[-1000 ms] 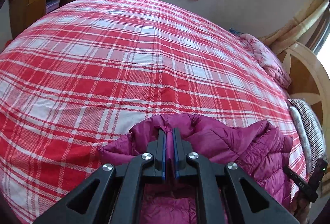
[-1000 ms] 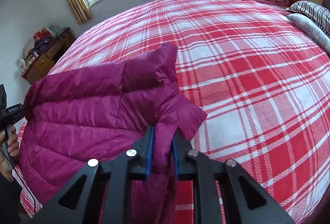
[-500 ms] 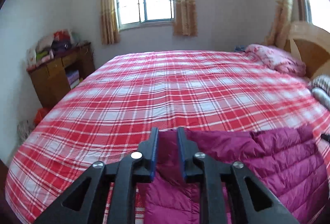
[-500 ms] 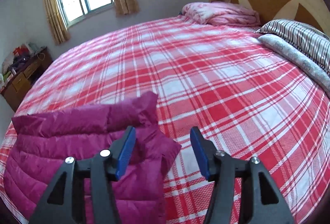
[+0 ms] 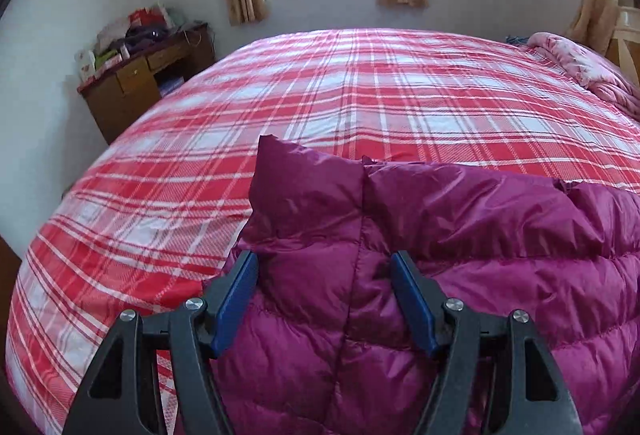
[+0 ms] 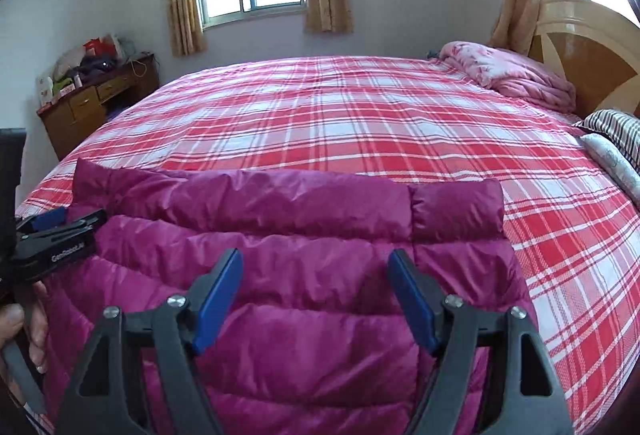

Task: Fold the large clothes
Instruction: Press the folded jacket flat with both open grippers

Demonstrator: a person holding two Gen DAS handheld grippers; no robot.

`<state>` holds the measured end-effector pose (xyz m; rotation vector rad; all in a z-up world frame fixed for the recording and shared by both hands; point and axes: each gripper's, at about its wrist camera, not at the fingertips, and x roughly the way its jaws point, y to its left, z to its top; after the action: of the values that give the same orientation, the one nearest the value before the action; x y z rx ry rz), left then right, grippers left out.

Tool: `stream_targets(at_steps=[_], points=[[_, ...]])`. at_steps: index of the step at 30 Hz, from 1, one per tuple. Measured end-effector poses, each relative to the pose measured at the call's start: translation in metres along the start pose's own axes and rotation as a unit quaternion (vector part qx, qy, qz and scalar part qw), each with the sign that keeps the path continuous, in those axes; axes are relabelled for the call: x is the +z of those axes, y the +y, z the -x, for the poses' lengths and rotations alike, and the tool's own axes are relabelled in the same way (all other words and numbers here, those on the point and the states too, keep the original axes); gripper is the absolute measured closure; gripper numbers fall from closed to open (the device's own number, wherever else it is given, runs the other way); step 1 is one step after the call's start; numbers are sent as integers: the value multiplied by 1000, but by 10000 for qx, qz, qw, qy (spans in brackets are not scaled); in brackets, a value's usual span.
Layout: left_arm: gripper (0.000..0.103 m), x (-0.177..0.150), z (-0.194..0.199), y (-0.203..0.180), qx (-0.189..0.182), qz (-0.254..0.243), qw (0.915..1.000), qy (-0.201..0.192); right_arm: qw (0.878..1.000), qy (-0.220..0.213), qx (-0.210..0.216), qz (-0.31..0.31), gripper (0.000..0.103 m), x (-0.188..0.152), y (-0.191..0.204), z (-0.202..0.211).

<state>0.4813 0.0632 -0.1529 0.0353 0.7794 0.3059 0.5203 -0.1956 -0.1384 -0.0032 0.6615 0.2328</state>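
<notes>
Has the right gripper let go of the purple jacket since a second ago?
Yes. The right gripper was clamped on the jacket; now its jaws stand wide apart above it, pulled back, with the headboard risen into view.

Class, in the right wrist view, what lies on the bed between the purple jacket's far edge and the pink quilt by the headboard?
Only bare plaid bedspread lies between the purple jacket and pink quilt.
</notes>
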Motion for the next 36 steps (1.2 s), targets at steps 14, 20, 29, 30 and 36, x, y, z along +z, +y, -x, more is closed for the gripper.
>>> stream_targets(at_steps=[14,20,29,30,36], points=[[24,-9,-18,-11,119,-47,9997,201,9984,272,209,-449,25,-13,-20,-17],[21,-10,-25,-11,57,6,9995,312,9976,464,182,-481,25,-14,-19,-23],[17,-10,-30,-12,86,25,9992,385,9967,664,127,-439,23,-16,-18,-31],[17,-10,-31,-12,97,17,9992,393,9966,685,130,-439,23,-16,-18,-31],[16,-11,-33,-14,185,-37,9989,418,9962,764,85,-399,22,-17,-17,-34]])
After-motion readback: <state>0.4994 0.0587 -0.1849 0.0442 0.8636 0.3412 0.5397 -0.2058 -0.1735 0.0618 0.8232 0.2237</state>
